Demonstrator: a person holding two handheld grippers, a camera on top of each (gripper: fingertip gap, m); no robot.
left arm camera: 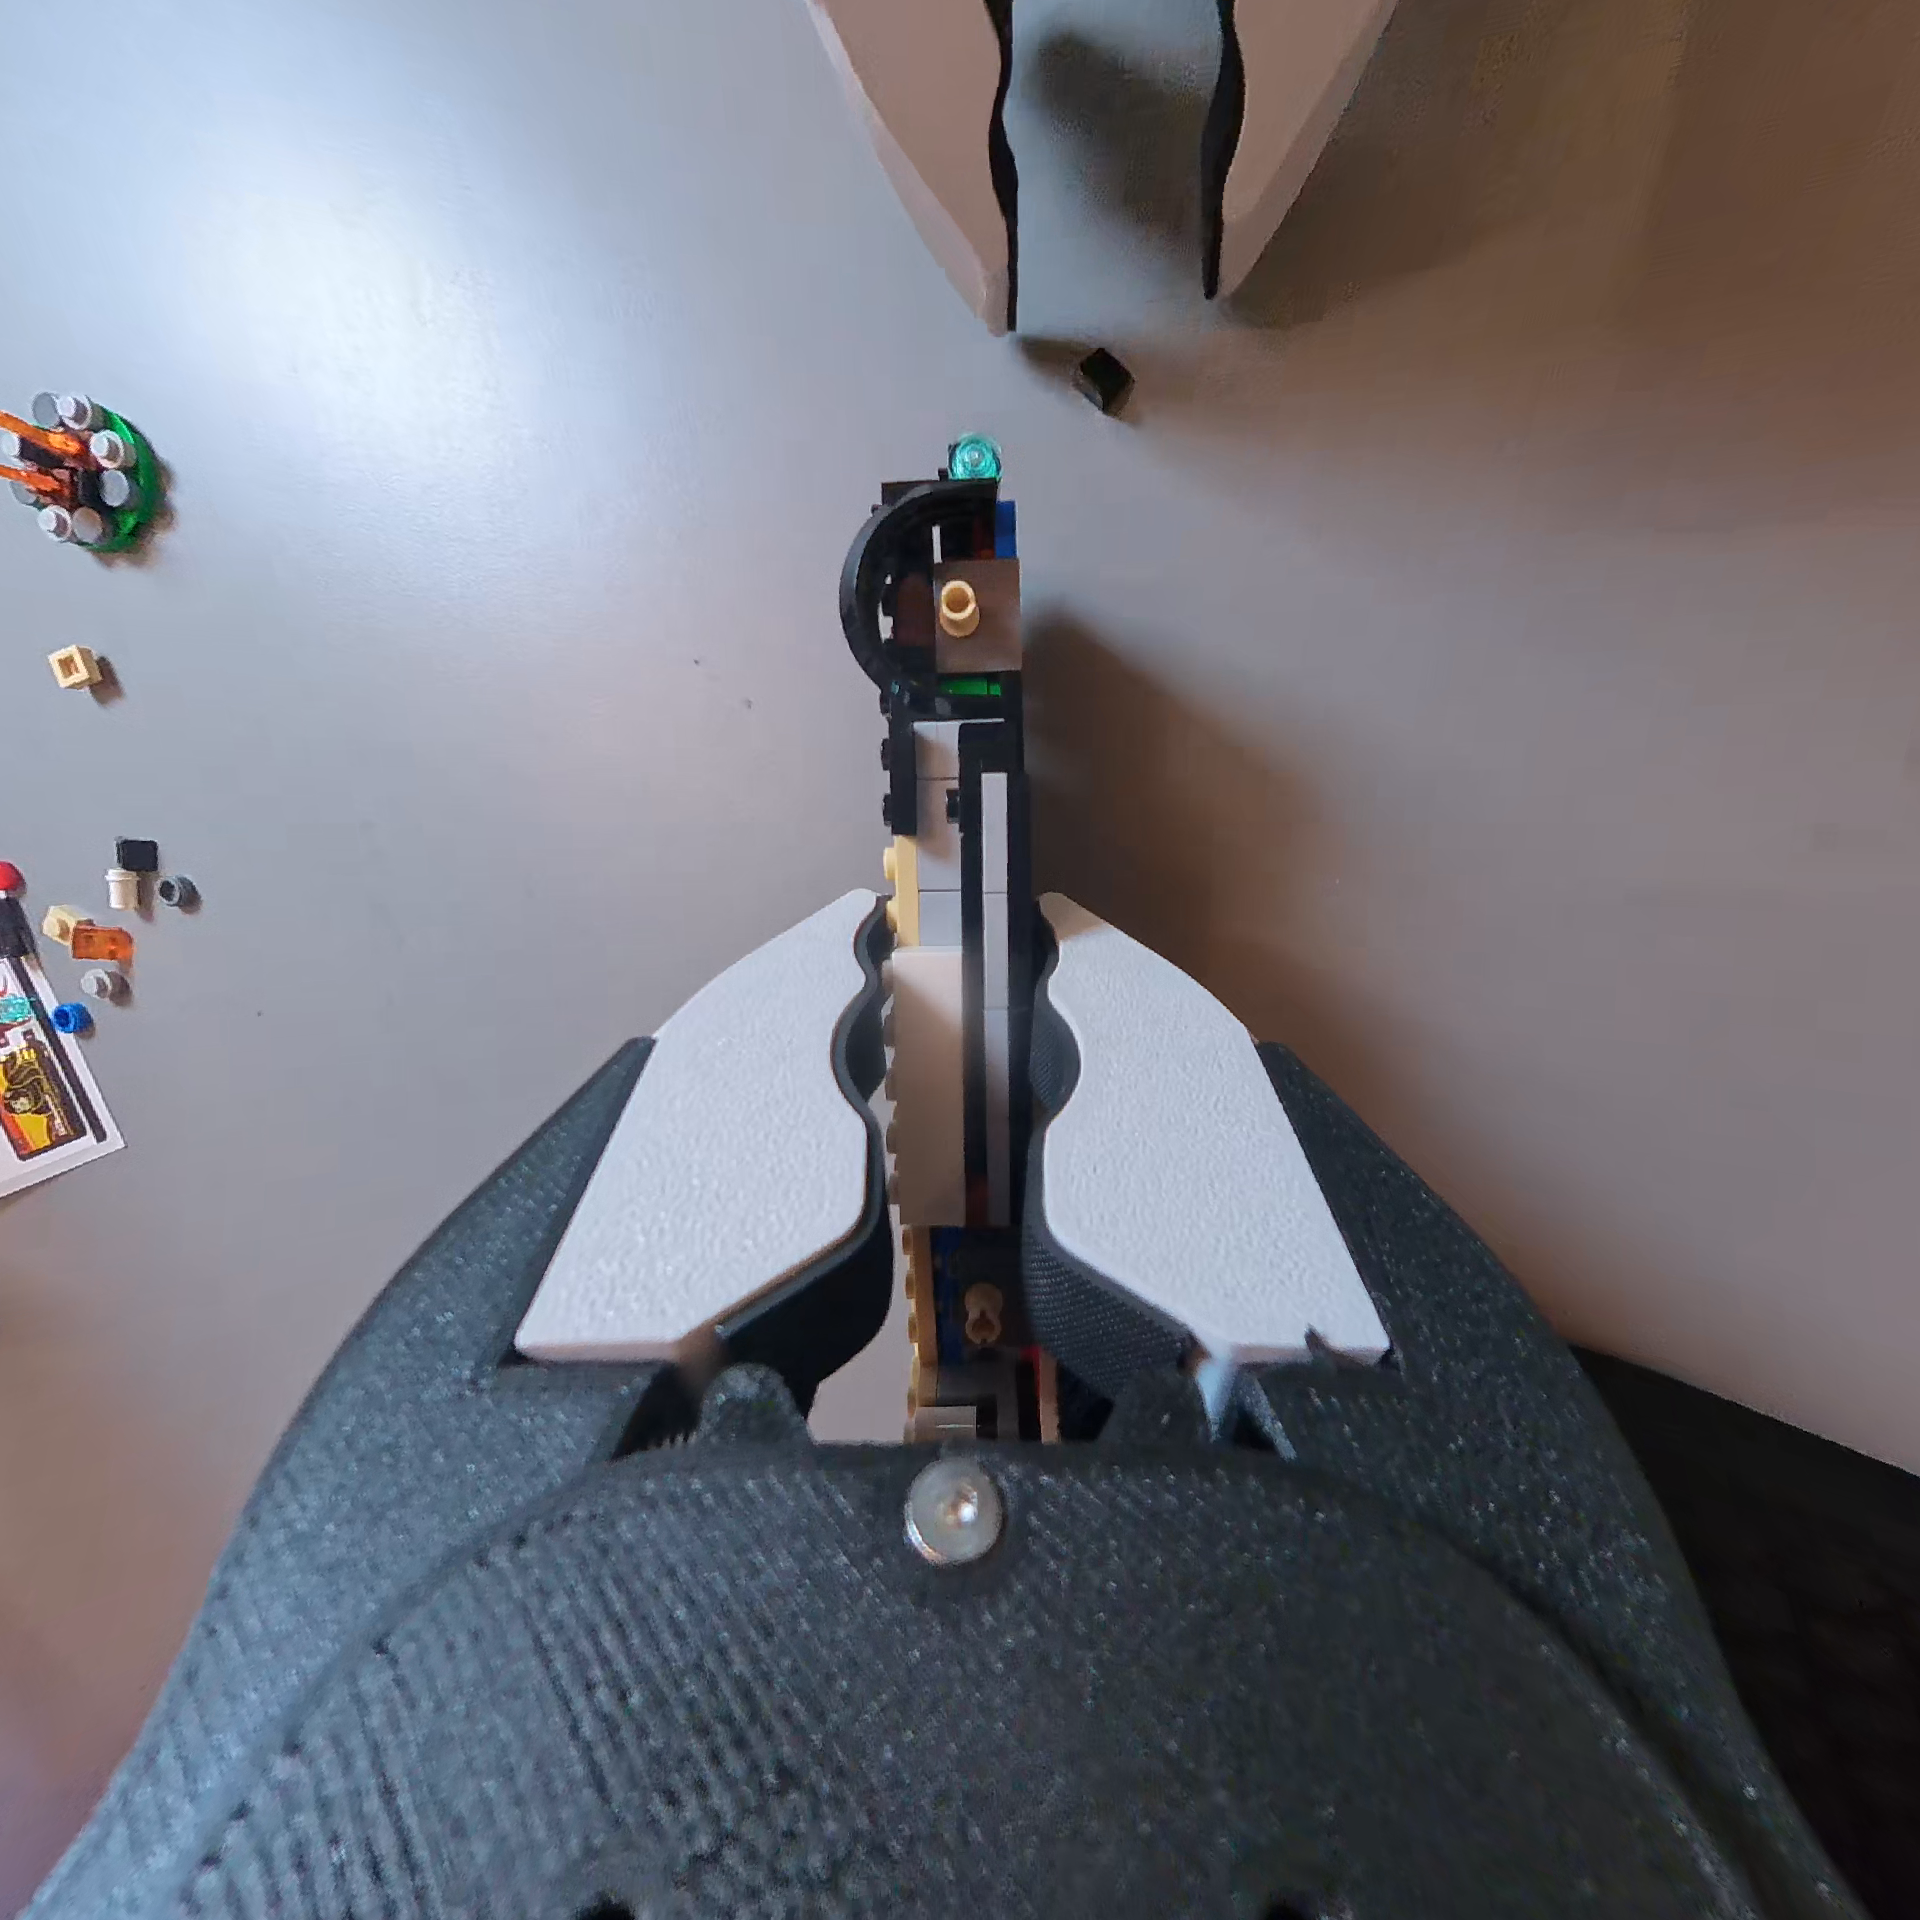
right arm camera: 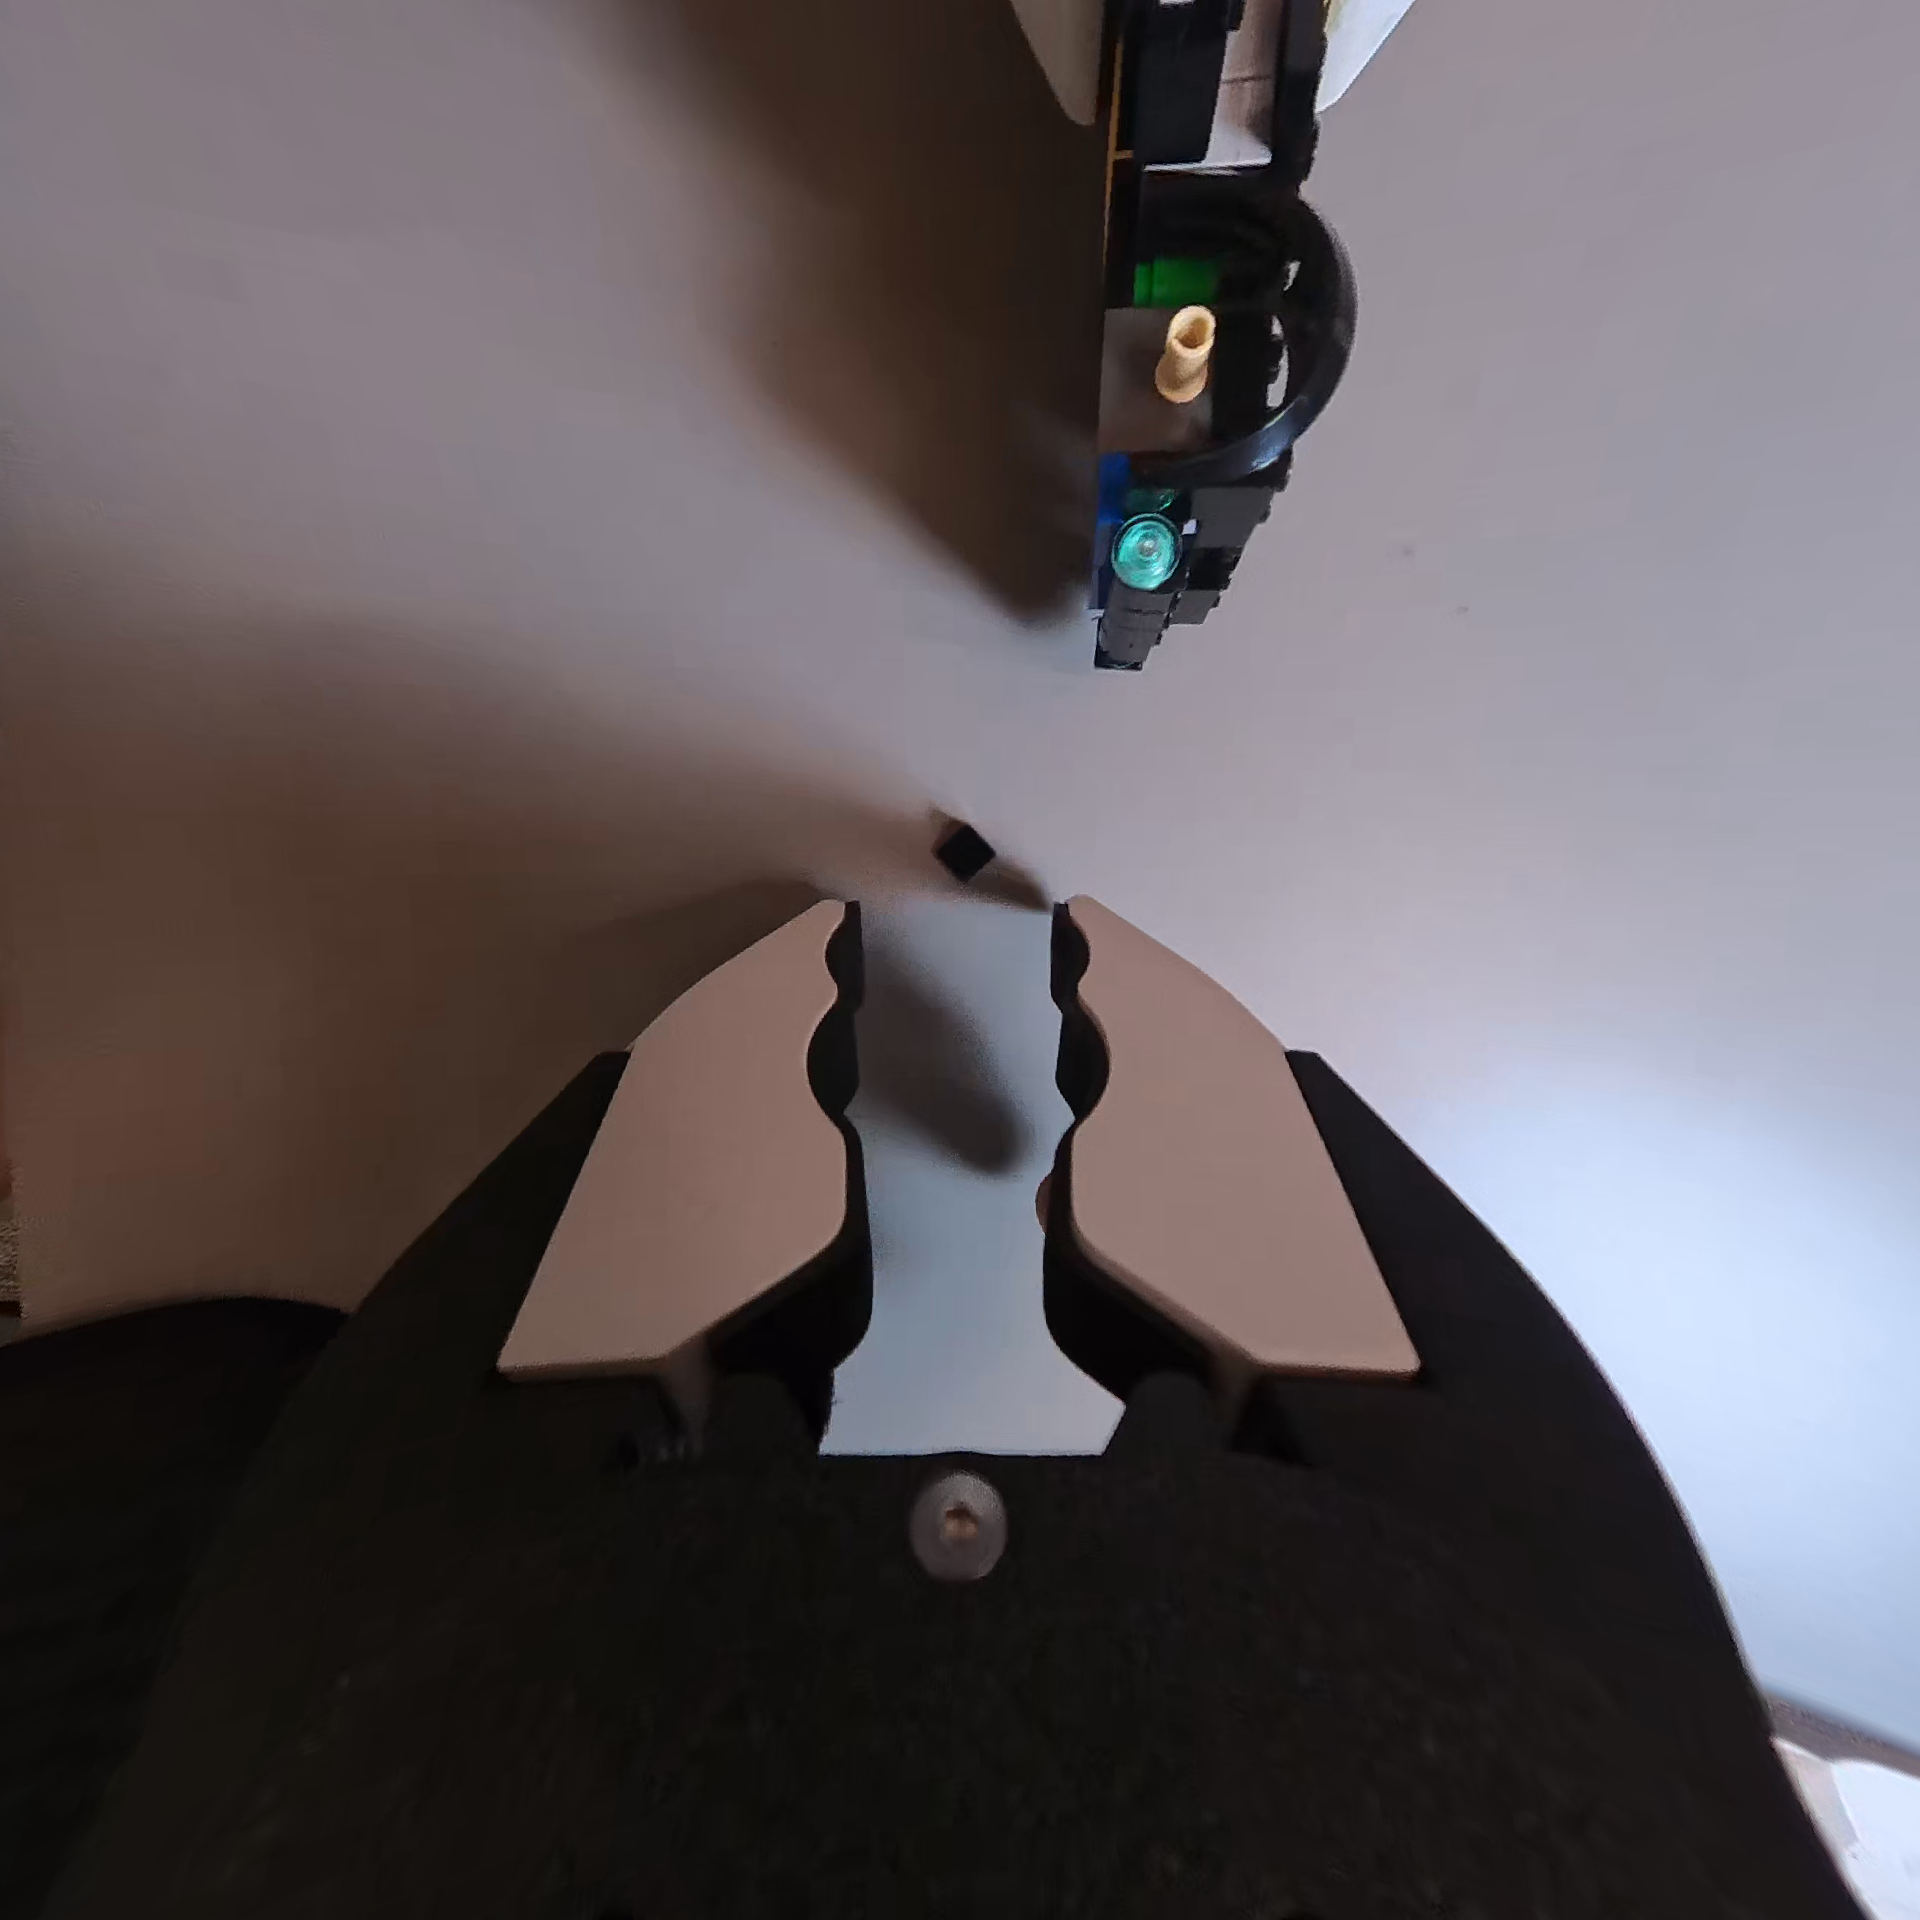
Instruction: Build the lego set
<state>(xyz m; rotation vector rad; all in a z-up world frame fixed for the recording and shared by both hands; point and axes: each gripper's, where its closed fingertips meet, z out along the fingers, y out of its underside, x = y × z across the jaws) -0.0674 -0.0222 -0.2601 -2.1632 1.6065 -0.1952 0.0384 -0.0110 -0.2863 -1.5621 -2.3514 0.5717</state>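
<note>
Tongs on the left (left arm camera: 961,914) are clamped on a long brick model (left arm camera: 961,831), both pads pressed to its flanks. The model's long axis runs straight out from the tongs toward 12 o'clock, over the grey counter (left arm camera: 468,312). At its far end sit a black arch (left arm camera: 868,592), a tan peg (left arm camera: 958,601) standing out of a grey face, and a clear teal stud (left arm camera: 975,457) at the very tip.

Right tongs (right arm camera: 956,920) stand apart with nothing between the pads; bare counter shows through the gap. A small black cube (right arm camera: 963,852) lies on the counter just beyond their tips at 12 o'clock, not touching either pad. In the right wrist view the model's tip hangs farther off at about 1 o'clock, teal stud facing the camera. In the left wrist view the cube (left arm camera: 1103,374) lies past the model's tip at about 1 o'clock, just beside the tips of the right tongs (left arm camera: 1110,296), so the right tongs are far nearer to it.

Loose small bricks (left arm camera: 125,914), a green round piece (left arm camera: 94,473) and a printed sheet (left arm camera: 42,1091) lie at 9 o'clock, well apart.
</note>
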